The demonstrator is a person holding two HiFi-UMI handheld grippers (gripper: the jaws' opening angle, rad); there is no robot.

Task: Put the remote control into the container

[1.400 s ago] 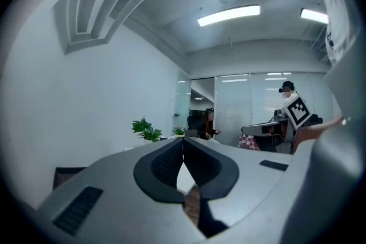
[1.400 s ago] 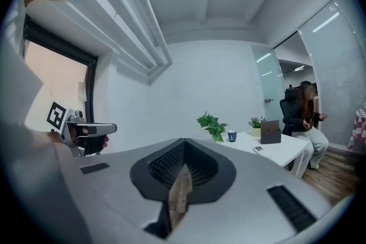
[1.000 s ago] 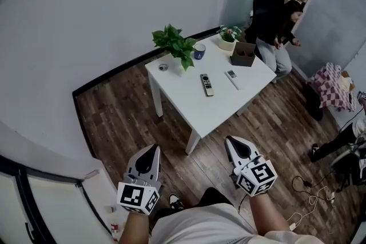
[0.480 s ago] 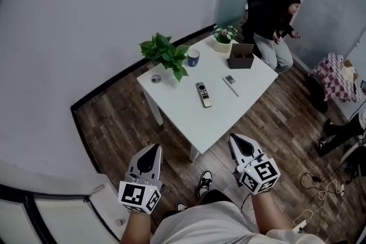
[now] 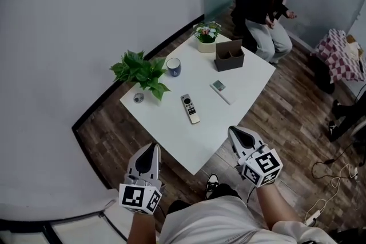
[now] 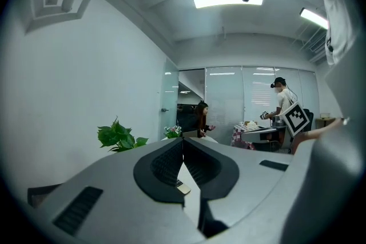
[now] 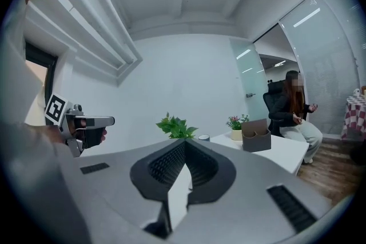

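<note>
head view: remote control (image 5: 190, 108) lies flat mid table (image 5: 166, 137), w/ a white remote (image 5: 221, 90) near it, well apart from the container (image 5: 229, 55) at the far edge. left gripper (image 5: 152, 147) & right gripper (image 5: 234, 132) hover by the near edge.
left gripper view: jaws together, nothing btwn.
right gripper view: jaws together, empty; container upright ahead.

remote control (image 5: 190, 108): slim, dark-faced, flat on table (image 5: 166, 123) | container (image 5: 229, 55): brown, upright, apart from it
</note>
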